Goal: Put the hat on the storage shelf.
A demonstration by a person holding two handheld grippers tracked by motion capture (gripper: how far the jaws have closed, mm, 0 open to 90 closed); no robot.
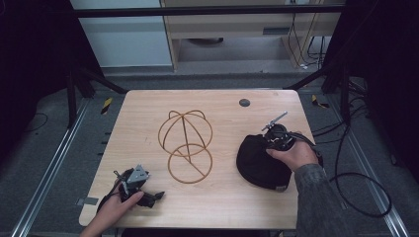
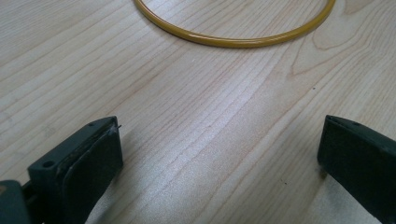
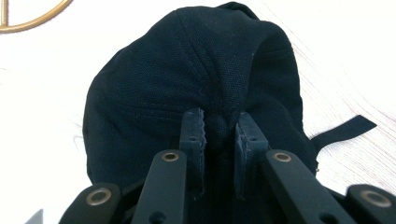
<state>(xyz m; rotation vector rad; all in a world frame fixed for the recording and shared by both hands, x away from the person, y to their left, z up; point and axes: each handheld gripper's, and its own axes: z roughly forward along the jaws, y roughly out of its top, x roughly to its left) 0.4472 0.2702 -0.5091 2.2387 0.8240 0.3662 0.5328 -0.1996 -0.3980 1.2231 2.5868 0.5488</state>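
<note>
Two hands low over the table: right gripper (image 3: 219,128) jaws pinch the black cap (image 3: 196,79), left gripper (image 2: 219,154) jaws gape wide.

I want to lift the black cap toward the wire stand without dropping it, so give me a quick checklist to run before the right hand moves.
1. Right gripper shut on the black cap: ok, a fold of fabric is pinched between the pads.
2. Grip deep enough to carry the whole cap: cannot tell; just a small bunch of cloth is caught.
3. Cap's strap free of the jaws: ok, it lies loose on the table.
4. Wire stand unobstructed: ok, nothing rests on or against it.
5. Left gripper out of the way: ok, open, empty, at the near left of the table.
</note>
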